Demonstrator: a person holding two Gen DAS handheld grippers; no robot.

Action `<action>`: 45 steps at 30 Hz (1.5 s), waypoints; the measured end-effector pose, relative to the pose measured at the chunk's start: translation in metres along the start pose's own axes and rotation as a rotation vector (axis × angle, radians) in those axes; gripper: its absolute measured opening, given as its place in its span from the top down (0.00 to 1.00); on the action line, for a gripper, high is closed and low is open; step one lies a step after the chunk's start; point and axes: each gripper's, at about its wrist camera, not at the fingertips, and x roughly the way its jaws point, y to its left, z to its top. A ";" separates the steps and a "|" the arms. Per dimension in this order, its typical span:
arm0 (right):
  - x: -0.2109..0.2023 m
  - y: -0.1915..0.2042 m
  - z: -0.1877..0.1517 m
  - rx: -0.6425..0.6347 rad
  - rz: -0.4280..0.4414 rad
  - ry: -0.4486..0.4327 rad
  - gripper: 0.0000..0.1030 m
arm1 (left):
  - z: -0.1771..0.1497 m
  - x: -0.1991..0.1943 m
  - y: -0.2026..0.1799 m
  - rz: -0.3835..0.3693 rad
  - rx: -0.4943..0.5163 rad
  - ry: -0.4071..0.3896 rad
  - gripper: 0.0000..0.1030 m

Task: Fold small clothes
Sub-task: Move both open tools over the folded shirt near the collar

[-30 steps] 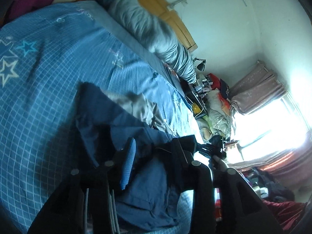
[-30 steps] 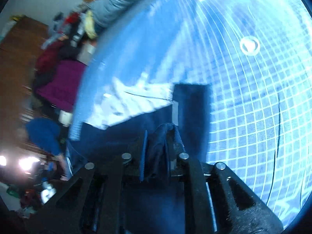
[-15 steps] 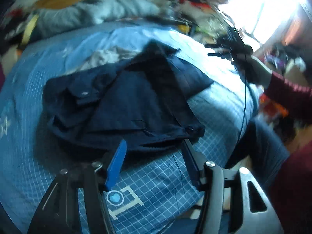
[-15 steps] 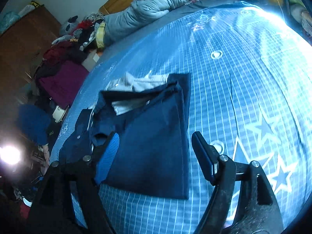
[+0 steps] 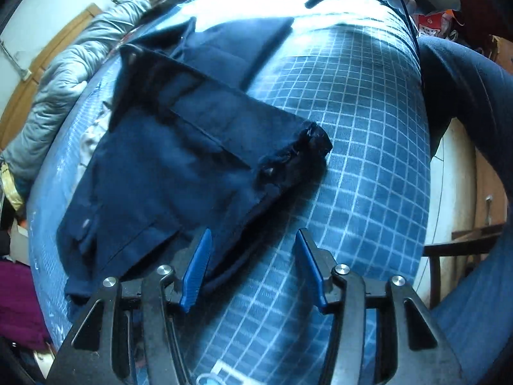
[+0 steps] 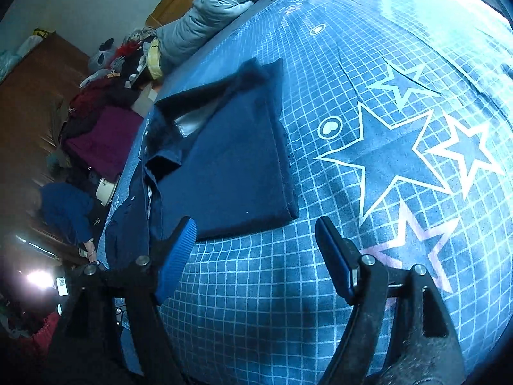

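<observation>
Both claws [image 5: 253,266] [image 6: 256,253] released navy garment [image 5: 179,160], now spread apart; grey duvet [image 6: 211,9] beyond.

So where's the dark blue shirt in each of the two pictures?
Left wrist view: the dark blue shirt lies left of centre, its near edge just past the open left gripper.
Right wrist view: the shirt lies left of centre, beyond the open right gripper.
Shared landmark: the grey quilt bunched at the far end of the blue checked bedsheet, upper left in the left view, top centre in the right.
</observation>
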 end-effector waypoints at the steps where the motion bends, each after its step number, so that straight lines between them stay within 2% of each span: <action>1: 0.000 0.001 -0.001 -0.007 0.003 -0.001 0.26 | 0.003 0.003 0.001 -0.007 -0.008 -0.007 0.45; 5: 0.007 0.010 -0.001 -0.033 0.016 0.006 0.26 | 0.017 0.009 0.010 -0.066 -0.084 -0.036 0.46; 9: 0.013 0.020 0.001 -0.057 0.028 -0.002 0.26 | 0.030 0.014 0.026 -0.150 -0.222 -0.049 0.69; 10: 0.013 0.022 0.002 -0.060 0.027 -0.004 0.26 | 0.030 0.011 0.032 -0.171 -0.261 -0.068 0.76; 12: 0.014 0.021 0.006 -0.059 0.028 -0.007 0.26 | 0.030 -0.001 0.053 -0.199 -0.361 -0.120 0.83; 14: 0.014 0.020 0.009 -0.063 0.027 -0.010 0.26 | 0.030 -0.018 0.082 -0.209 -0.453 -0.187 0.86; 18: 0.017 0.014 0.018 -0.063 0.018 -0.012 0.26 | 0.012 -0.065 0.172 -0.187 -0.697 -0.381 0.87; 20: 0.020 0.008 0.021 -0.051 0.010 -0.013 0.26 | -0.009 -0.077 0.219 -0.164 -0.819 -0.456 0.87; 21: 0.022 0.005 0.023 -0.045 0.006 -0.010 0.27 | -0.023 -0.079 0.244 -0.122 -0.883 -0.482 0.87; 23: 0.027 0.002 0.026 -0.042 -0.006 -0.005 0.27 | -0.057 -0.070 0.293 -0.083 -1.035 -0.514 0.86; 24: 0.030 0.001 0.028 -0.041 -0.011 -0.001 0.26 | -0.075 -0.055 0.314 -0.084 -1.111 -0.489 0.86; 26: 0.036 0.000 0.034 -0.051 -0.023 0.008 0.26 | -0.107 -0.016 0.345 -0.097 -1.238 -0.386 0.85; 28: 0.043 0.005 0.046 -0.084 -0.036 0.017 0.26 | -0.137 0.031 0.361 -0.150 -1.342 -0.271 0.85; 29: 0.046 0.008 0.055 -0.110 -0.047 0.016 0.26 | -0.148 0.048 0.363 -0.150 -1.382 -0.222 0.85; 30: 0.049 0.013 0.065 -0.141 -0.054 0.010 0.26 | -0.154 0.060 0.363 -0.163 -1.395 -0.205 0.85; 33: 0.068 0.023 0.102 -0.224 -0.068 -0.008 0.26 | -0.150 0.060 0.354 -0.171 -1.363 -0.241 0.83; 34: 0.078 0.025 0.113 -0.242 -0.077 -0.003 0.26 | -0.148 0.059 0.352 -0.172 -1.350 -0.247 0.77; 38: 0.133 0.028 0.156 -0.314 -0.162 0.042 0.26 | -0.138 0.061 0.349 -0.153 -1.290 -0.221 0.69; 40: 0.157 0.030 0.171 -0.340 -0.190 0.063 0.26 | -0.134 0.064 0.353 -0.161 -1.277 -0.228 0.61; 42: 0.176 0.033 0.177 -0.350 -0.179 0.087 0.27 | -0.125 0.069 0.355 -0.155 -1.269 -0.227 0.60; 44: 0.188 0.037 0.177 -0.377 -0.172 0.111 0.33 | -0.123 0.070 0.357 -0.149 -1.264 -0.229 0.60; 45: 0.194 0.038 0.175 -0.395 -0.168 0.128 0.46 | -0.123 0.070 0.357 -0.148 -1.266 -0.232 0.60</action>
